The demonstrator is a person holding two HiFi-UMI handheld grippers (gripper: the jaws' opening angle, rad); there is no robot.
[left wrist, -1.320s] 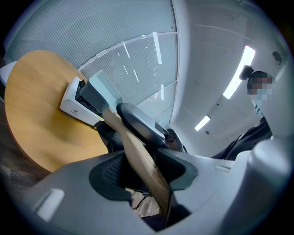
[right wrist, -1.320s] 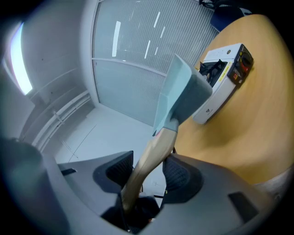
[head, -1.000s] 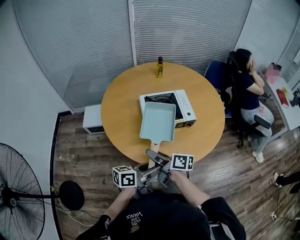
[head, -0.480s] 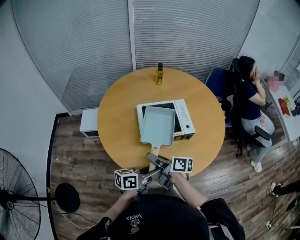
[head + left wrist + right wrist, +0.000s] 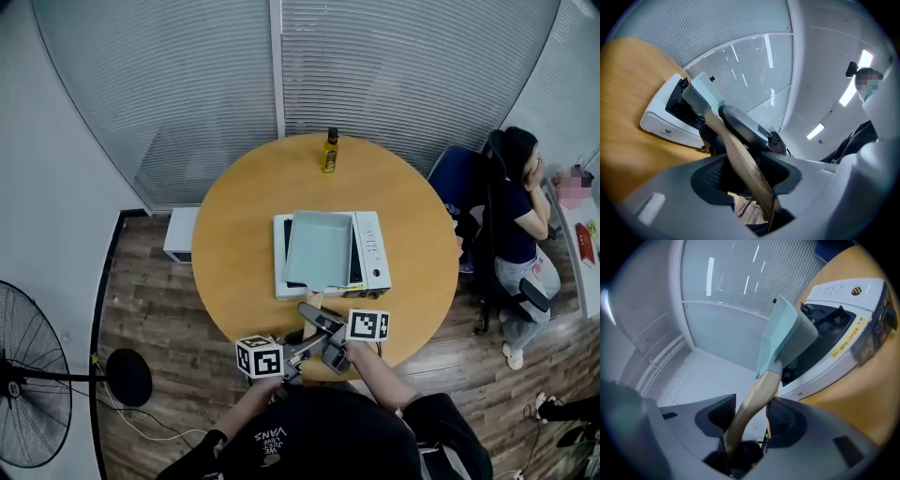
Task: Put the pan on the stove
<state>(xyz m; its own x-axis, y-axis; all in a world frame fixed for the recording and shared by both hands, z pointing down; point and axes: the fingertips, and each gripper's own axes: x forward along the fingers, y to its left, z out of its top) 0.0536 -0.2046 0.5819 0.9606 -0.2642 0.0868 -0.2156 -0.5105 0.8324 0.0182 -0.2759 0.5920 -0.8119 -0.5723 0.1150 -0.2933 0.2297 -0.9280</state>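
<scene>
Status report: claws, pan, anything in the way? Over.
Left claw and right claw both shut on wooden handle. Pan over the stove, touchdown not confirmed. Yellow bottle at table's far edge, well clear.

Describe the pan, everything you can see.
The pan is a shallow, pale blue-green rectangle, empty, with a light wooden handle pointing toward the person. It is over the white stove, covering most of its burner; whether it rests there is unclear. The left gripper and right gripper both clamp the handle in their jaws.
</scene>
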